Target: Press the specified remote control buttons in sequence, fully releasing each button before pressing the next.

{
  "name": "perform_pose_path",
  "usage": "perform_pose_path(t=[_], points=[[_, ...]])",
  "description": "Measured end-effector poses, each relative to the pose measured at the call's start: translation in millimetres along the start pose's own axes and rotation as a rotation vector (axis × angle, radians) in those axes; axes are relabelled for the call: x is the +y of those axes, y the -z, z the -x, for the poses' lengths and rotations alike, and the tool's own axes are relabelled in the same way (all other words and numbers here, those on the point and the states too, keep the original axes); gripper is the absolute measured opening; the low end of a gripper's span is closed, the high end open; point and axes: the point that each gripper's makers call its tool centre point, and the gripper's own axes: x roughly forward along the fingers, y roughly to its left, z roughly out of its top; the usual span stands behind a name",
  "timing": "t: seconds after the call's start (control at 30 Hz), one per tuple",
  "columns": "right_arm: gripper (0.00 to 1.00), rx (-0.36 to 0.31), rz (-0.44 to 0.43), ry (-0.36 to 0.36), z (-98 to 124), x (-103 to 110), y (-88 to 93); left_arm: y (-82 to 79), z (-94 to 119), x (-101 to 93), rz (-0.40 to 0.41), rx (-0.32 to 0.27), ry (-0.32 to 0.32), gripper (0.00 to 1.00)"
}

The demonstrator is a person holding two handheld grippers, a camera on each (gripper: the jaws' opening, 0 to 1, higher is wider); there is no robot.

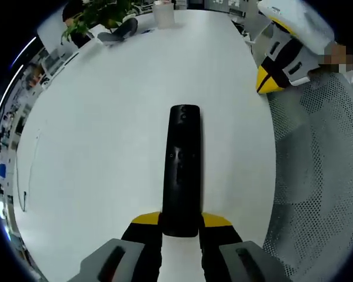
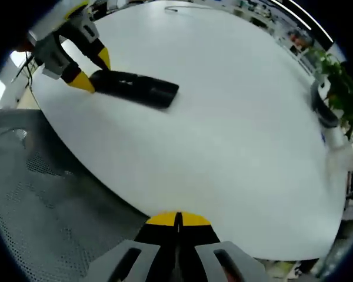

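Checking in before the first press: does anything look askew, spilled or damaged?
Nothing stands out. The remote lies flat on the white table, clamped at its near end by the left tool; the right tool is shut.

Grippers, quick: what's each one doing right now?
Left hand-held gripper: shut on the remote, near its end.
Right hand-held gripper: shut, holding nothing.

Bright, even light; sharp centre, fisheye-warped edges.
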Motion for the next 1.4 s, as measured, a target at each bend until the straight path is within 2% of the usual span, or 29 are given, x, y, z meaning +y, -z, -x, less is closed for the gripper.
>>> perform_pose_path(t=[0.1,0.23,0.6,0.73,0.87,0.97,1.07,1.13,1.23,1.3,1.4], points=[[0.00,0.003,0.006,0.001,0,-1,0.1,0.5,1,-6.9,0.002,-0.014,0.000,0.23],[0.00,0.000,-0.029,-0.008,0,-2,0.3,0.2,1,-10.7,0.018,-0.031,-0.003,0.23],[0.00,0.007,-0.072,-0.066,0,-1,0.5,-1.3,2,-25.1,0.066,-0.099,-0.018,0.23],[0.00,0.003,-0.034,-0.057,0,0,0.6,-2.5,2,-28.6,0.084,-0.142,-0.026,0.23],[0.00,0.019,0.039,-0.022,0,0,0.5,-4.3,3,-31.2,0.109,-0.225,-0.032,0.23],[0.00,0.030,0.083,-0.005,-1,1,0.6,-5.1,3,-33.9,0.115,-0.263,-0.034,0.23],[0.00,0.028,0.085,-0.008,0,0,0.6,-6.6,4,-36.8,0.124,-0.305,-0.034,0.23],[0.00,0.017,0.047,-0.029,1,0,0.5,-8.7,3,-39.8,0.124,-0.339,-0.040,0.23],[0.00,0.025,-0.059,-0.127,3,9,1.0,-10.3,3,-42.6,0.123,-0.378,-0.050,0.23],[0.00,-0.029,-0.153,-0.200,8,13,-10.8,-10.3,3,-42.1,0.125,-0.396,-0.056,0.23],[0.00,-0.110,-0.242,-0.278,17,13,-29.9,-12.1,3,-42.5,0.102,-0.389,-0.049,0.23]])
